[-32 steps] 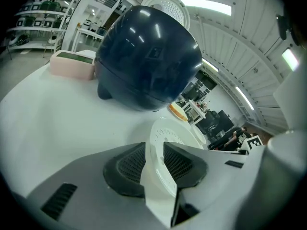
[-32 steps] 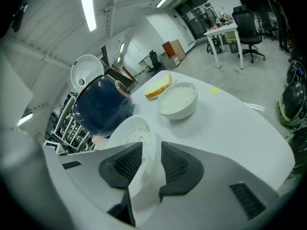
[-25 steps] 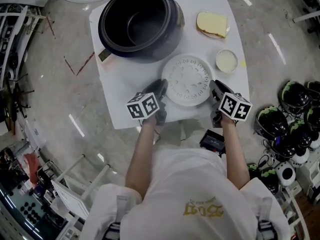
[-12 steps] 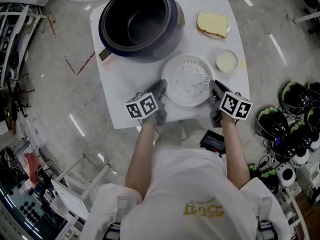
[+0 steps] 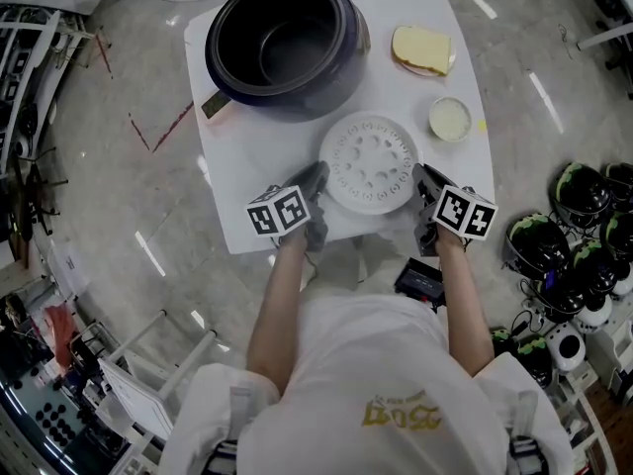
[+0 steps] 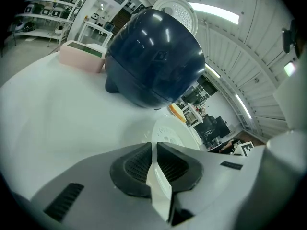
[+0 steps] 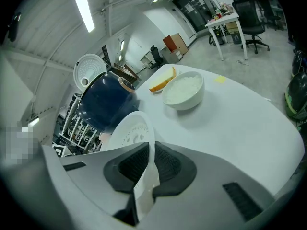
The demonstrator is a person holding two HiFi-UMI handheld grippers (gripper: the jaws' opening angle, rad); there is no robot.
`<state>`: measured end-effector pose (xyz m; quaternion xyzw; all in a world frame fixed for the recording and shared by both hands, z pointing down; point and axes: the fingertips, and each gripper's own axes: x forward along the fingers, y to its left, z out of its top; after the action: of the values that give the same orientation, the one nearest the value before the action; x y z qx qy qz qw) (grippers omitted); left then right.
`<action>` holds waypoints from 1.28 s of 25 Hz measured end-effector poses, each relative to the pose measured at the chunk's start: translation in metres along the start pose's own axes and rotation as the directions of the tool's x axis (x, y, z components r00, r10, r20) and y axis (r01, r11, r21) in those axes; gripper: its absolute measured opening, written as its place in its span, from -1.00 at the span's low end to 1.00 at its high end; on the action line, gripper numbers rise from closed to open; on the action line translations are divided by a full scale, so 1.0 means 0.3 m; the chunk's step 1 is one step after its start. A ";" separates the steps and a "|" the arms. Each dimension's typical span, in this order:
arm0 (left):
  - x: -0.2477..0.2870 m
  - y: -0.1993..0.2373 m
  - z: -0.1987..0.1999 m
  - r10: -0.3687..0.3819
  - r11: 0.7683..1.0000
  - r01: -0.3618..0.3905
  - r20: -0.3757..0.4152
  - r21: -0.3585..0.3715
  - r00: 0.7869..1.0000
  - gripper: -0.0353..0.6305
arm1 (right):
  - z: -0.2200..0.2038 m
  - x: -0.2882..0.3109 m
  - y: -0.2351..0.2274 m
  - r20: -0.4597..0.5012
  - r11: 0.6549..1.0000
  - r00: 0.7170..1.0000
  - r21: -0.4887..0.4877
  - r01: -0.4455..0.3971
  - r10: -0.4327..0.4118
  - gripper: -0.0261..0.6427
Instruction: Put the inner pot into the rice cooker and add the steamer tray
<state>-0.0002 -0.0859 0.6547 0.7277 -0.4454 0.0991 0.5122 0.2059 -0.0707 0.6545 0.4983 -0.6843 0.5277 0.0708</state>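
1. Reaching over the near table edge, both grippers sit at the steamer tray (image 5: pixel 369 161), one on each side.
2. Left gripper (image 5: pixel 318 173): jaws closing, w/ the tray's left rim btwn the dark ribbed pads. The left gripper view shows the thin white rim wedged there (image 6: pixel 154 146).
3. Right gripper (image 5: pixel 423 174): pinching the tray's right rim. The right gripper view shows the pads pressed on it from both sides (image 7: pixel 149 148).
4. Edges: the tray lies near the table's (image 5: pixel 247 181) front edge, roughly centred side to side. Its far rim is close to the rice cooker (image 5: pixel 341 79) but apart from it, w/ a bare white strip btwn them.
5. Open room: wide bare tabletop left of the tray, up to the left edge. The right side is tighter, as the bowl of rice (image 5: pixel 450 119) sits just beside the tray's far-right rim without touching. Further back on the right is a small plate w/ a yellow slab (image 5: pixel 423 49), well apart from the tray.
6. Cooker is at the far-left of the table w/ its lid (image 6: pixel 175 11) swung up behind. The mouth is open and unobstructed, w/ a dark pot wall and paler floor inside (image 5: pixel 292 52). Can't separate the inner pot from the shell by eye.
7. Tray look: a flat white round disc w/ a raised rim and rings of round holes on its face. It's matte plastic-looking, and from the side (image 6: pixel 175 133) it reads thin.
8. Off-table: round green-black items (image 5: pixel 584 188) crowd the floor at right, and racks line the left.
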 end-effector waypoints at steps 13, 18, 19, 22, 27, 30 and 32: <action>-0.080 -0.037 0.039 -0.056 0.998 0.057 0.034 -0.001 0.998 -0.74 | 0.011 -0.065 0.081 0.051 1.000 0.999 -0.023 0.002 0.000 -0.78; -0.121 -0.057 0.063 -0.076 0.997 0.076 0.051 0.011 0.996 -0.74 | 0.021 -0.100 0.128 0.092 1.000 0.995 -0.023 -0.021 0.023 -0.78; -0.131 -0.064 0.068 -0.082 0.997 0.081 0.054 0.015 0.995 -0.74 | 0.021 -0.108 0.137 0.097 0.999 0.995 -0.024 -0.026 0.028 -0.78; -0.157 -0.090 0.075 -0.100 0.995 0.099 0.064 0.026 0.993 -0.75 | 0.013 -0.134 0.152 0.108 0.999 0.994 -0.032 -0.030 0.033 -0.78; -0.193 -0.123 0.098 -0.125 0.992 0.121 0.082 0.044 0.989 -0.75 | 0.016 -0.175 0.187 0.146 0.998 0.988 -0.036 -0.044 0.049 -0.78; -0.202 -0.159 0.117 -0.147 0.988 0.142 0.091 0.056 0.985 -0.75 | 0.037 -0.208 0.200 0.170 0.998 0.984 -0.035 -0.055 0.060 -0.78; -0.206 -0.185 0.130 -0.157 0.986 0.151 0.099 0.067 0.983 -0.75 | 0.049 -0.227 0.204 0.187 0.997 0.980 -0.034 -0.062 0.067 -0.78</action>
<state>-0.0070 -0.0801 0.5634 0.7789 -0.4108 0.0343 0.4726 0.1996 -0.0442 0.5659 0.5222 -0.7112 0.4706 -0.0041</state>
